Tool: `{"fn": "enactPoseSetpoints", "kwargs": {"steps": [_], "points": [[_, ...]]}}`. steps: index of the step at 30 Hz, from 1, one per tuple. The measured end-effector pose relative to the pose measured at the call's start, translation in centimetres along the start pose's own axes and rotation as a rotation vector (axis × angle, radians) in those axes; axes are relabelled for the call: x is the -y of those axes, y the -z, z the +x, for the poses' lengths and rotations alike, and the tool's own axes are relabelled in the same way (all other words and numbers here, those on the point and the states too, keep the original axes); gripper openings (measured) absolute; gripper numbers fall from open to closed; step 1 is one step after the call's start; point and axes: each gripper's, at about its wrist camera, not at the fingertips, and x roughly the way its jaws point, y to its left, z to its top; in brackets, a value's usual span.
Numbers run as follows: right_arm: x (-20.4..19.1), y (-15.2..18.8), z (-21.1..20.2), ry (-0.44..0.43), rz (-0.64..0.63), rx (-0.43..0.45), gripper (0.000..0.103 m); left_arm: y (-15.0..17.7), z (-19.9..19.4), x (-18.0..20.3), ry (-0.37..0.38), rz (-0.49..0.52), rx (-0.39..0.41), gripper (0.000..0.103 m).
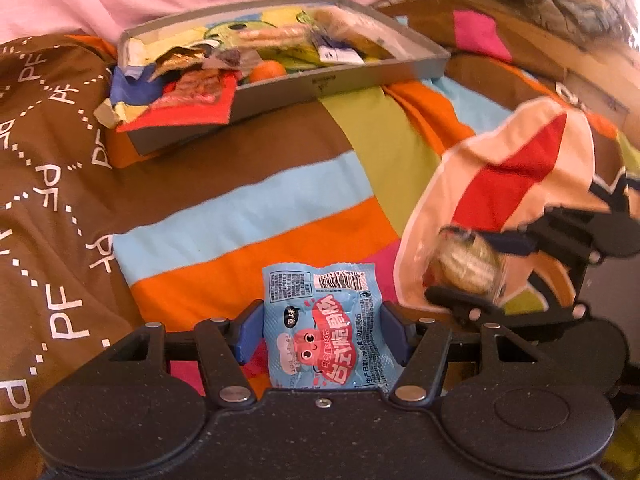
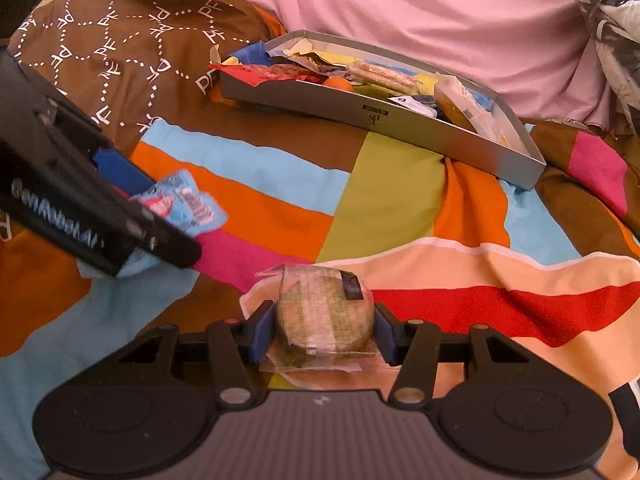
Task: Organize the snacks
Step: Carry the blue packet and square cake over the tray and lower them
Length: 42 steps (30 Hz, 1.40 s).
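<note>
Left gripper closed on a light blue snack packet, low at centre of the left wrist view, blue pads pressing both side edges. Right gripper clamped on a round green-wrapped cake, low at centre of the right wrist view, pads touching its two sides. Grey tray in the upper middle of both views, resting on a striped multicoloured bedspread, crowded with assorted wrappers and a small orange fruit. Pink fabric along the top, behind the tray. Brown patterned cloth at left.
</note>
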Motion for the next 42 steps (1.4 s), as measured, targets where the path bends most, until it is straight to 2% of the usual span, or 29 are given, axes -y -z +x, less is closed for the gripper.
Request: {"fn": "enactPoseSetpoints", "kwargs": {"steps": [6,13,18,22,27,32,36,42], "points": [[-0.2,-0.1,-0.6,0.009,-0.010,0.014,0.056,-0.5,-0.9,-0.9,0.028,-0.113,0.067,0.063],[-0.2,-0.7,-2.0,-0.004,0.001,0.053,0.057,-1.0,-1.9,-1.0,0.024,-0.142,0.145,0.063],[0.1,-2.3,-2.3,-0.014,0.006,0.114,0.057,-2.1,-3.0,-1.9,0.019,-0.183,0.185,0.063],[0.8,-4.7,-1.8,-0.018,-0.004,0.193,0.057,-4.5,-4.0,-3.4,0.017,-0.225,0.237,0.063],[2.5,-8.9,-0.2,-0.011,-0.025,0.283,0.057,-9.4,-4.5,-5.6,-0.040,-0.218,0.322,0.064],[4.2,-12.8,2.2,0.010,-0.064,0.312,0.057,-14.9,-2.8,-8.4,-0.091,-0.253,0.367,0.064],[5.3,-14.4,4.0,0.011,-0.049,0.309,0.057,-18.0,-0.4,-10.0,-0.138,-0.258,0.360,0.064],[5.9,-14.7,6.0,0.018,-0.042,0.307,0.057,-19.9,2.8,-10.9,-0.161,-0.267,0.329,0.064]]}}
